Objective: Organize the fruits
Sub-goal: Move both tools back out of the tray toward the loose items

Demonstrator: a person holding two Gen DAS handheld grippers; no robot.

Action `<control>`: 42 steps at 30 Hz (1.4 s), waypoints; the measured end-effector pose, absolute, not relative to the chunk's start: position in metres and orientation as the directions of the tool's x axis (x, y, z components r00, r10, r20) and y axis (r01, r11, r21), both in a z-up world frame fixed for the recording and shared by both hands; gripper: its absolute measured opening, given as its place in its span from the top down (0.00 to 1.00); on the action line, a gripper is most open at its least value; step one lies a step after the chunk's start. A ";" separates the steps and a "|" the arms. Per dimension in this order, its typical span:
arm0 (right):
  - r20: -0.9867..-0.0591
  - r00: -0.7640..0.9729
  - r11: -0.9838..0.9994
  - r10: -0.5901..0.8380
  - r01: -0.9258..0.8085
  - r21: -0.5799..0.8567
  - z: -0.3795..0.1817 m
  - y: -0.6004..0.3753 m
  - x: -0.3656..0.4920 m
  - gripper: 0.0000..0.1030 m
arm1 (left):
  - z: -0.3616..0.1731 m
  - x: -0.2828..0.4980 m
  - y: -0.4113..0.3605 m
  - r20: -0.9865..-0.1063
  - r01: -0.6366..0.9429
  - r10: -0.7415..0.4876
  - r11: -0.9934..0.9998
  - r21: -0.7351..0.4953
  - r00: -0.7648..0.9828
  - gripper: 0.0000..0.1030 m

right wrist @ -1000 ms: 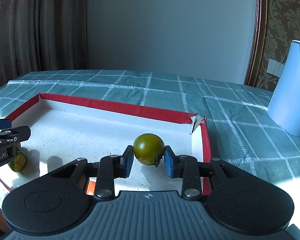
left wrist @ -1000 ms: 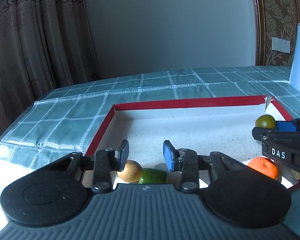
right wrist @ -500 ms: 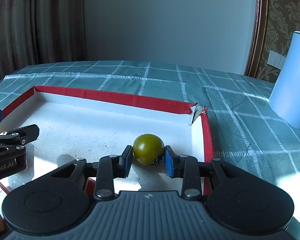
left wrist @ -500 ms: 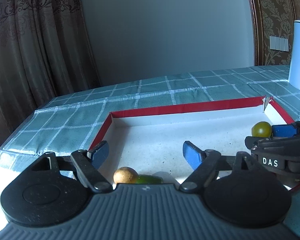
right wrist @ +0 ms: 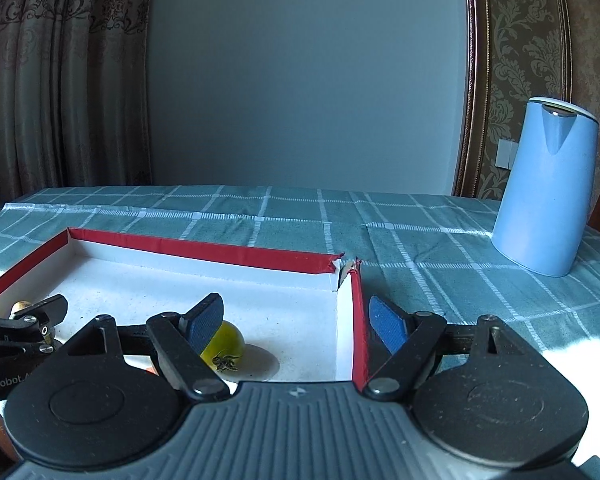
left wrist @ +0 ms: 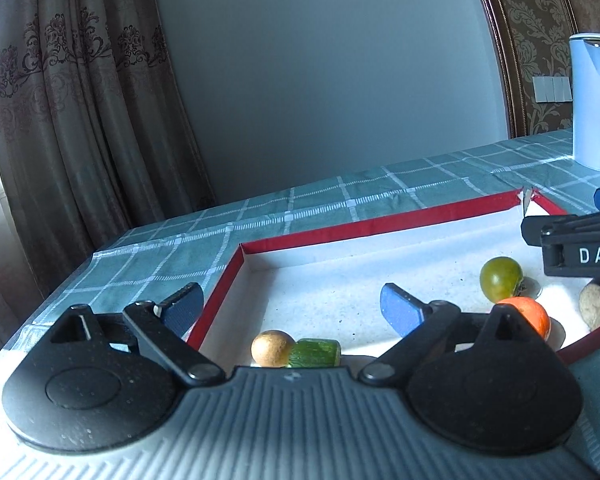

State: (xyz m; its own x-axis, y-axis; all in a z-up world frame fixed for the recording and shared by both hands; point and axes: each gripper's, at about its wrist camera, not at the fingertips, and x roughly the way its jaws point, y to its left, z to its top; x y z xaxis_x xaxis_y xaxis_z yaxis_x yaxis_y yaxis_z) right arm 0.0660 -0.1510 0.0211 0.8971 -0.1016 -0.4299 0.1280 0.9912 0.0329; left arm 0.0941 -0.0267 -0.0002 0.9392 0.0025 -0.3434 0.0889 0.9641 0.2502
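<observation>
5 fruits (left wrist: 501, 283) in 1 red-rimmed tray (left wrist: 380, 227), 1 blue kettle (right wrist: 544, 196), 2 claws (left wrist: 290, 310).

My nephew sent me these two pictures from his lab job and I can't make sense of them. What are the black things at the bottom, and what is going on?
Each picture comes from a camera mounted on a hand-held gripper, looking forward along its two blue-padded fingers. The left gripper and the right gripper are both open and hold nothing. Below them a shallow white tray with a red rim sits on a teal checked tablecloth. In the tray lie a round green tomato, an orange fruit, a tan round fruit touching a green cut piece, and a pale beige object. A light blue kettle stands beyond the tray.
</observation>
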 end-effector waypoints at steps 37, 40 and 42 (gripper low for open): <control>-0.503 0.859 0.939 0.095 0.091 0.333 0.015 -0.192 0.021 0.18 | -0.005 0.012 0.090 -0.442 0.015 0.061 0.986 0.167 0.895 0.00; -0.505 0.856 0.949 0.113 0.058 0.310 0.015 -0.183 0.020 0.18 | -0.005 0.014 0.089 -0.446 0.030 0.050 0.985 0.169 0.893 0.00; -0.499 0.859 0.959 0.112 0.039 0.282 0.017 -0.175 0.018 0.18 | -0.004 0.013 0.086 -0.441 0.027 0.061 0.981 0.191 0.896 0.00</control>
